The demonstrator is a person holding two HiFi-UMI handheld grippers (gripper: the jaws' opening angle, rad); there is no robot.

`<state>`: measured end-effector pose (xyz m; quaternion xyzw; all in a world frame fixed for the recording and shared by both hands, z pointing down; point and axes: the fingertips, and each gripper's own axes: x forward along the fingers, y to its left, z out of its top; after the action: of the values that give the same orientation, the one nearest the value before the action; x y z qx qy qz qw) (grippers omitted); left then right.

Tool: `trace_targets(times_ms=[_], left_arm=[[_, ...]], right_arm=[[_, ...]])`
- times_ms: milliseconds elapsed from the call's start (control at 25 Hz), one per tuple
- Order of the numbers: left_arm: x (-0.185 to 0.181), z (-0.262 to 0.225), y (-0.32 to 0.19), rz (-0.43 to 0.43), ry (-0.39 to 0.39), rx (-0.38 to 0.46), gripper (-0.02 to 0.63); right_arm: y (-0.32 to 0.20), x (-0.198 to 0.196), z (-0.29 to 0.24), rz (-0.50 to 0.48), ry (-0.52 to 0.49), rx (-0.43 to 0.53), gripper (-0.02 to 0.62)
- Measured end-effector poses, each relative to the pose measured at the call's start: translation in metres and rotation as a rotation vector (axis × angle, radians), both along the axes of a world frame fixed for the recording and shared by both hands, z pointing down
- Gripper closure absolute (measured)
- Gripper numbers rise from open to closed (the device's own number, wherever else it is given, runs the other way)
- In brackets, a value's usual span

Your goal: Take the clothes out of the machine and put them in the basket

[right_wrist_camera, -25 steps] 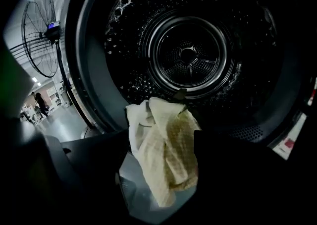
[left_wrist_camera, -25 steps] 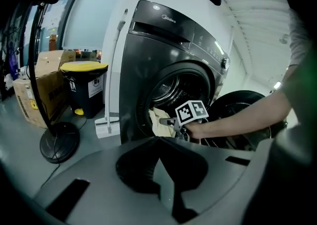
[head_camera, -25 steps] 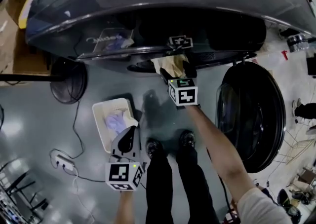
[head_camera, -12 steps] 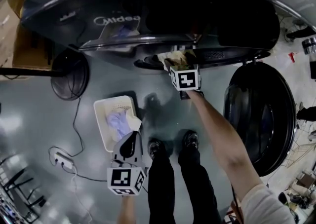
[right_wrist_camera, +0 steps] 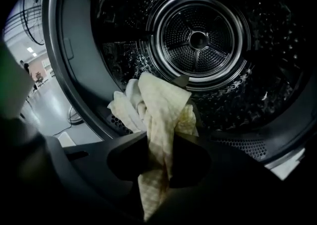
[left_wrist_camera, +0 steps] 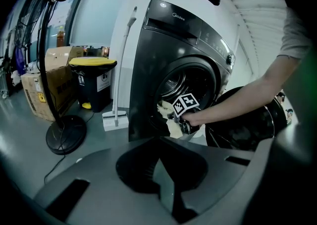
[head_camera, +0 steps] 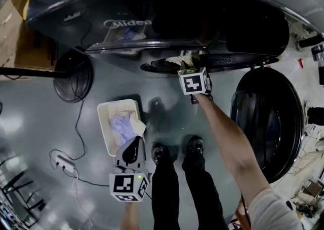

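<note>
Right tongs [right_wrist_camera: 159,155] have just been closing, and now they pinch one pale yellow checked cloth [right_wrist_camera: 158,112] at the near lip of the drum [right_wrist_camera: 198,40]. The fabric bunches above the grip and trails down through it. One machine [head_camera: 152,1], dark grey, with its one round door [head_camera: 266,122] swung wide to the right. Left tongs [left_wrist_camera: 165,189] hang low on the near left, pressed together with nothing in them. They sit by the near right corner of the one white basket [head_camera: 103,122] on the floor [head_camera: 45,122]. One lilac garment [head_camera: 121,125] lies in that basket. Two black shoes [head_camera: 158,152] stand right of it, and one round fan base [head_camera: 73,74] sits far left.
</note>
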<state>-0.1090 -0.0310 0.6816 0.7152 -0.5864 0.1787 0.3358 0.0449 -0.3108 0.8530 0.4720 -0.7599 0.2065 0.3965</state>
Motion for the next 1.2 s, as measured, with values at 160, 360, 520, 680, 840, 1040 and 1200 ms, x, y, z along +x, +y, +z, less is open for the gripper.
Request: trace_targets(times_ms=[160, 360, 520, 680, 840, 1040, 1200], left_arm=[[0.000, -0.001, 0.000, -0.006, -0.001, -0.006, 0.588], [0.012, -0.014, -0.006, 0.011, 0.008, 0.015, 0.588], [0.024, -0.026, -0.011, 0.022, 0.021, 0.038, 0.588], [0.036, -0.037, -0.012, 0.028, 0.035, 0.048, 0.588], [0.049, -0.048, -0.013, 0.032, 0.057, 0.055, 0.588], [0.057, -0.063, -0.014, 0.053, 0.062, 0.072, 0.588], [0.054, -0.070, -0.015, 0.048, 0.062, 0.076, 0.588]], right_arm=[[0.002, 0.000, -0.010, -0.022, -0.034, -0.007, 0.506], [0.017, 0.004, -0.040, -0.033, -0.096, 0.043, 0.511], [0.038, 0.016, -0.070, -0.033, -0.138, 0.085, 0.511], [0.064, 0.035, -0.102, -0.006, -0.181, 0.105, 0.511], [0.090, 0.049, -0.126, 0.018, -0.215, 0.111, 0.511], [0.115, 0.056, -0.159, 0.010, -0.246, 0.126, 0.511], [0.129, 0.061, -0.185, 0.020, -0.264, 0.143, 0.511]])
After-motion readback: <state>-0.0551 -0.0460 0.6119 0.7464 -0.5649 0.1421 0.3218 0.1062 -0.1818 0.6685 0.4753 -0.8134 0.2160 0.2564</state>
